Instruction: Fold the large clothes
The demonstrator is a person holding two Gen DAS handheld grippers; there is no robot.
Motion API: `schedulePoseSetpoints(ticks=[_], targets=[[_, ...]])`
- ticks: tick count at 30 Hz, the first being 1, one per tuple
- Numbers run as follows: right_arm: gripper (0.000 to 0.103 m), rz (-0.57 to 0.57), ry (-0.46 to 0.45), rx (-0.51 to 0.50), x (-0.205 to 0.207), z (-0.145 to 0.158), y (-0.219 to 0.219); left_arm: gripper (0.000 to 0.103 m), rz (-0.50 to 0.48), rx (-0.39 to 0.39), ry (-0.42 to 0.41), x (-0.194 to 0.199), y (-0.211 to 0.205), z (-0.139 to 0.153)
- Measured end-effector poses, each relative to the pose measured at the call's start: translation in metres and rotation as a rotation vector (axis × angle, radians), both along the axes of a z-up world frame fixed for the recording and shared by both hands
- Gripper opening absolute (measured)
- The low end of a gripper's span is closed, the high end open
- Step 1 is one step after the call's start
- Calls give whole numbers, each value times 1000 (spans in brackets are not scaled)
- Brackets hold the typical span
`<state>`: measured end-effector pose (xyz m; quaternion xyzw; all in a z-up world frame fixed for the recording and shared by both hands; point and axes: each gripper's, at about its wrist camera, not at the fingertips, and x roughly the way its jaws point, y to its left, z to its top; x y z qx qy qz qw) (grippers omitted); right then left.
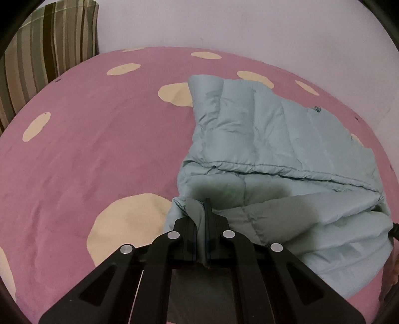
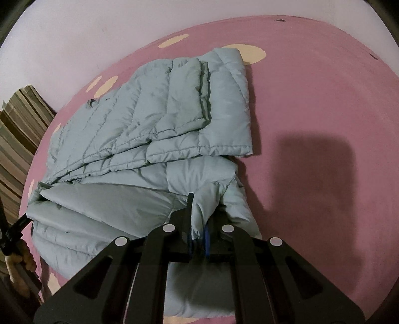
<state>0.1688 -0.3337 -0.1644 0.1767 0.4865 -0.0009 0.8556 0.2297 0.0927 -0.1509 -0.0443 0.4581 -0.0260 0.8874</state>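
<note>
A striped cushion point(image 1: 47, 49) stands at the far corner of the bed point(image 1: 87, 149), against the pale wall point(image 1: 249, 22). The pale blue quilted jacket point(image 1: 261, 129) lies partly folded on the bed's pink spotted cover, well apart from the cushion. The left tool point(image 1: 203, 219) pinches the jacket's near edge; the right tool point(image 2: 199, 216) pinches another fold of that near edge. Nothing blocks either.
</note>
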Motion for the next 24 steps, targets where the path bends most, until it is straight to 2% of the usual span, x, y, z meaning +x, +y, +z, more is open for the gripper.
schedulePoseSetpoints(ticks=[4,5,6,7,9,10,11,12,13,17,21,24], targets=[[11,2,-16,-4,-4,9,-1,7,-17,-10,-23,-3,1,13],[12,2,-27,-7,-7,13,-2,12,-20,-17,-32,-3,1,17],[15,1,-33,-8,-6,14,-3,22,-27,-33,-47,-6,3,25],[18,-3,-46,-4,-9,19,-5,27,-32,-54,-63,-9,5,33],[28,-13,-77,10,-16,31,-9,49,-34,-89,-104,-16,8,49],[34,-18,-89,10,-17,36,-10,54,-32,-96,-127,-20,10,56],[37,-23,-101,6,-20,41,-10,64,-25,-93,-151,-24,11,62],[43,-29,-113,-5,-23,46,-11,68,-14,-83,-183,-29,14,70],[47,-38,-131,-19,-28,53,-13,68,-10,-77,-203,-33,16,75],[47,-54,-152,-31,-42,62,-21,68,-1,-50,-225,-45,26,78],[47,-52,-142,-54,-57,57,-24,68,13,-72,-186,-58,42,58],[48,-28,-124,-66,-59,49,-20,68,2,-60,-157,-63,46,45]])
